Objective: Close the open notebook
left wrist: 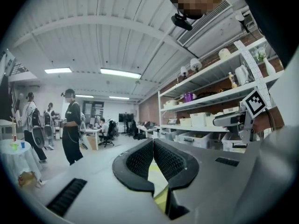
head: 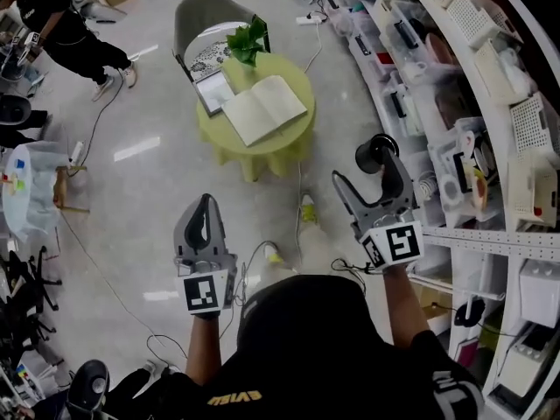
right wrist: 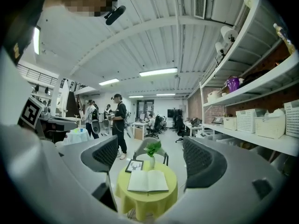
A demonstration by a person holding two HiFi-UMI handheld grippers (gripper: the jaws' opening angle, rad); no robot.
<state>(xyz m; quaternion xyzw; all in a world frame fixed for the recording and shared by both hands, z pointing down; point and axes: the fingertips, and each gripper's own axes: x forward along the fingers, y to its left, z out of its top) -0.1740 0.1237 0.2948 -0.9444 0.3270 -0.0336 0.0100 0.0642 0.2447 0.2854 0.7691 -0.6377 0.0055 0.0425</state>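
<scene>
The open notebook [head: 264,109] lies with its pale pages up on a small round table with a yellow-green cloth [head: 282,151], a stretch of floor ahead of me. Through the right gripper view the notebook [right wrist: 148,181] shows between the wide-apart jaws, far beyond them. My right gripper [head: 363,173] [right wrist: 149,148] is open and empty, held level in front of the shelves. My left gripper [head: 206,204] [left wrist: 153,143] is shut with nothing in it; a sliver of the table cloth [left wrist: 159,183] shows below its closed jaws.
On the table a potted plant [head: 247,42] and a picture frame [head: 213,90] stand behind the notebook, with a grey chair [head: 206,20] beyond. Shelves with bins [head: 455,103] run along the right. A person in black [head: 61,29] stands far left, and cables [head: 302,204] cross the floor.
</scene>
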